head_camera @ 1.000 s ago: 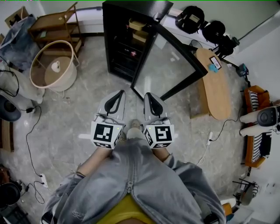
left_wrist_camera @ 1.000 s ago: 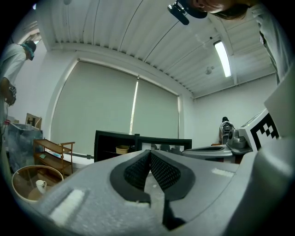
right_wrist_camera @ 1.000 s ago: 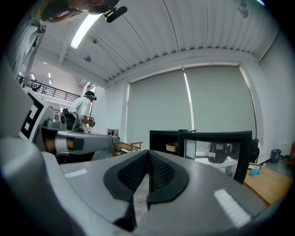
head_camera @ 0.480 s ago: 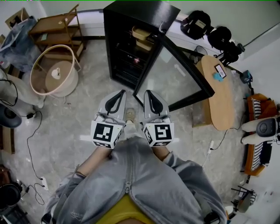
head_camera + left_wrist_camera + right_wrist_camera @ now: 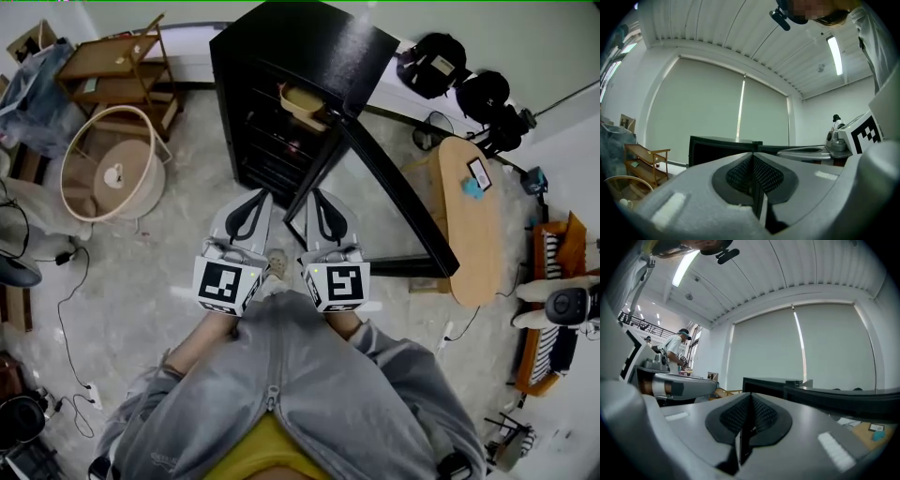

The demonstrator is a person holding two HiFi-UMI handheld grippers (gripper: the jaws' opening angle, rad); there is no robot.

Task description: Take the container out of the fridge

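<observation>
A black fridge (image 5: 281,75) stands ahead in the head view, its glass door (image 5: 375,187) swung open to the right. On an upper shelf inside sits a tan container (image 5: 302,101). My left gripper (image 5: 253,199) and right gripper (image 5: 319,199) are held side by side in front of the person's body, short of the fridge, both pointing at it. Both are shut with nothing between the jaws. In the left gripper view the fridge top (image 5: 722,143) shows beyond the closed left gripper (image 5: 752,159). In the right gripper view the fridge (image 5: 773,383) sits past the closed right gripper (image 5: 750,401).
A round cream basket stand (image 5: 108,164) and a wooden shelf rack (image 5: 117,70) stand to the left. An oval wooden table (image 5: 473,211) is to the right, past the door. Cables (image 5: 61,309) run over the floor at the left. Another person (image 5: 675,350) stands far off.
The view has moved closer to the fridge, which now looms larger and more overhead. Both grippers keep their places side by side and stay shut.
</observation>
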